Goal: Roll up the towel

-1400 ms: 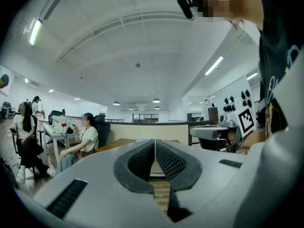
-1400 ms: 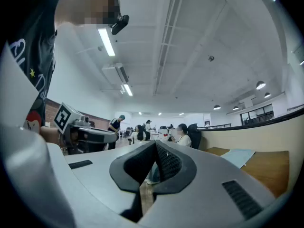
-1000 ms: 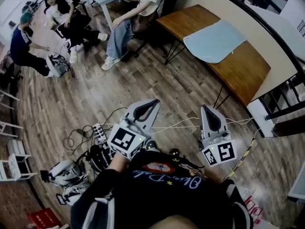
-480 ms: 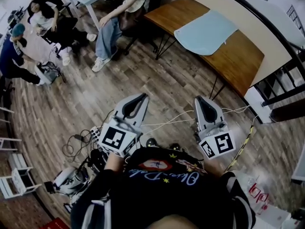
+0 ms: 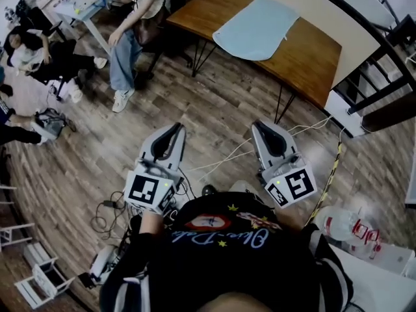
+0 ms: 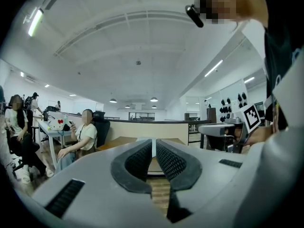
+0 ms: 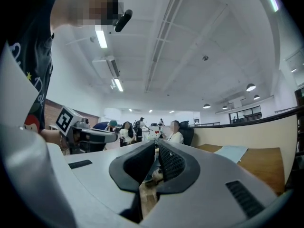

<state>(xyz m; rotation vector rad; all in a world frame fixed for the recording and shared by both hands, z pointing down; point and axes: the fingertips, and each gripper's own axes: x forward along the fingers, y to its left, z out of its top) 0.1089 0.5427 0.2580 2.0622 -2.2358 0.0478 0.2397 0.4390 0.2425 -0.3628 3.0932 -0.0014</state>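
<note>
Two empty claws, left claw [image 5: 173,129] and right claw [image 5: 260,126] both closed tight, pale blue towel [image 5: 257,28] flat on wooden table [image 5: 313,52]

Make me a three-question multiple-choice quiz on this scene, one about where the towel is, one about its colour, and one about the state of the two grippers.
1. Where does the towel lie?
A. On the floor
B. On the wooden table
C. Draped over a chair

2. What colour is the towel?
A. Red
B. Black
C. Light blue

3. How do the left gripper and the right gripper stand?
A. Both shut, with nothing between the jaws
B. Both wide open
C. The right one shut on the towel

Answers:
1. B: the head view shows it spread flat on the table top, far from both grippers.
2. C: it is pale blue against the brown wood.
3. A: each gripper view shows its pads together and empty.
</note>
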